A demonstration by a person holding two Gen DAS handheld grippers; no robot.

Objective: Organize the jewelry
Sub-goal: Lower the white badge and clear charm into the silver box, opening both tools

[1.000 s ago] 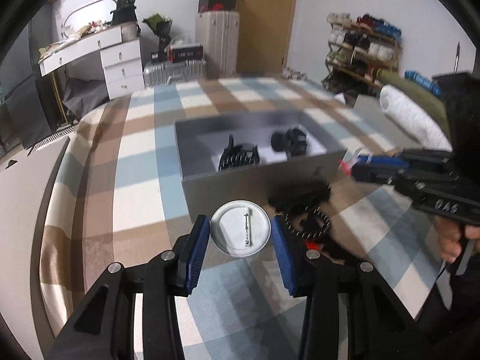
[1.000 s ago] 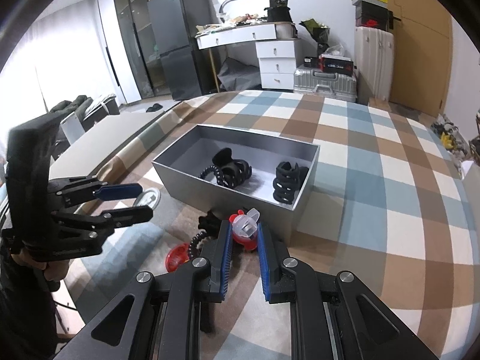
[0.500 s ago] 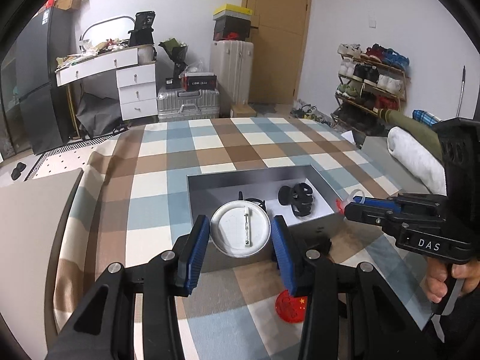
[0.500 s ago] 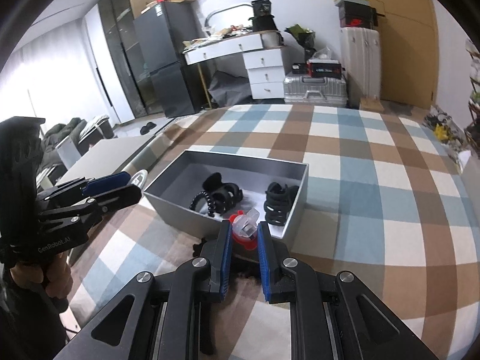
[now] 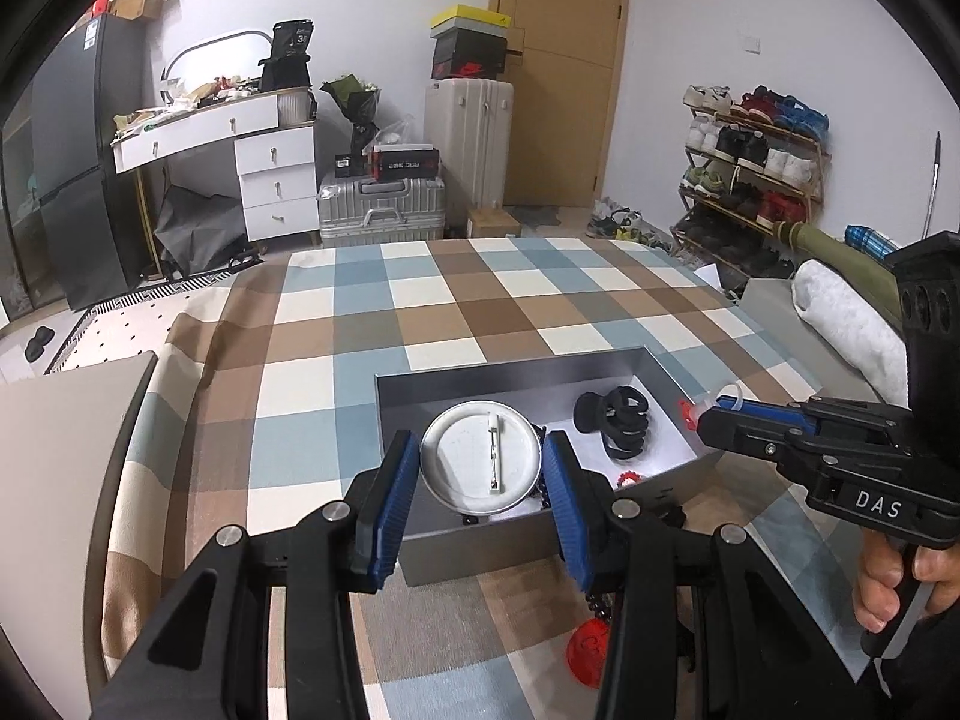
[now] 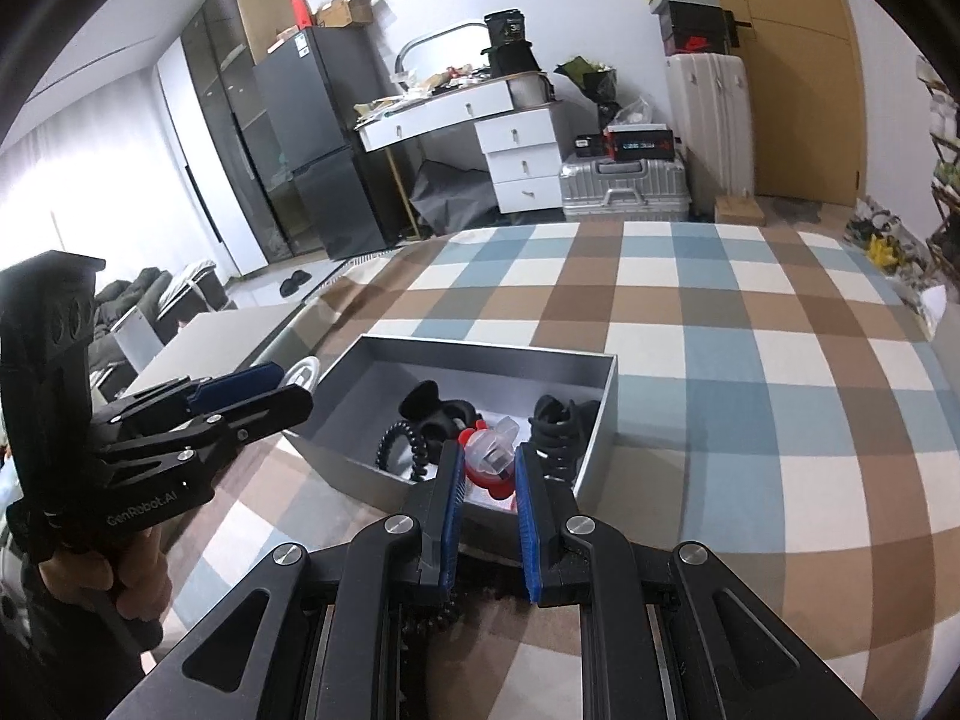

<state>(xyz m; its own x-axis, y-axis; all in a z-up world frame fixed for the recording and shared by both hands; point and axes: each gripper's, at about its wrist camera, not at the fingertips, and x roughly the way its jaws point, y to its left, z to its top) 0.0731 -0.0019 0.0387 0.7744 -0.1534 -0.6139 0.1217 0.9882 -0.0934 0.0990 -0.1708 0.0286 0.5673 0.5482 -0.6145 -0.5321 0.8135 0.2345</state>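
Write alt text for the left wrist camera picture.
The left gripper holds a round white pin badge, pin side showing, over an open grey box of black hair ties on a checked blanket. At right, the right gripper holds a red and clear item.

The round badge (image 5: 480,463) looks like dull, smooth metal with a white plastic pin bar. The grey box (image 6: 603,414) is matt card. The checked cover (image 6: 750,372) is soft cloth.
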